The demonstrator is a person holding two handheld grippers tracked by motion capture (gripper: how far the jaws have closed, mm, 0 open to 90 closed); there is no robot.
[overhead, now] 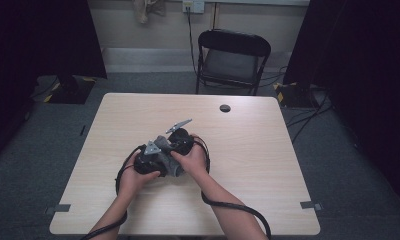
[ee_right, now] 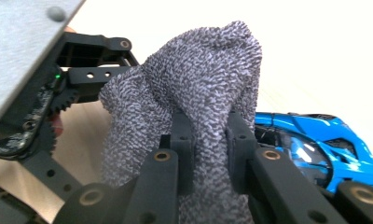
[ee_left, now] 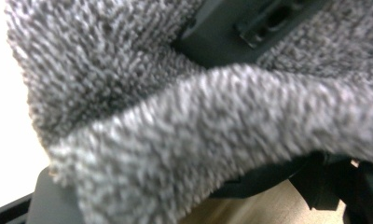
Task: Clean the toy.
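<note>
The right gripper (ee_right: 207, 140) pinches a nubby grey terry cloth (ee_right: 194, 79) over the pale wooden table (overhead: 248, 150), beside a glossy blue toy car (ee_right: 315, 140), while the left gripper (overhead: 160, 155), jaws apart, touches the cloth without clearly gripping; wiping the car likely comes next, calling for gentle, draped contact.

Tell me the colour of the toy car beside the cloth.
Bright blue toy car, clearest in the right gripper view.
</note>
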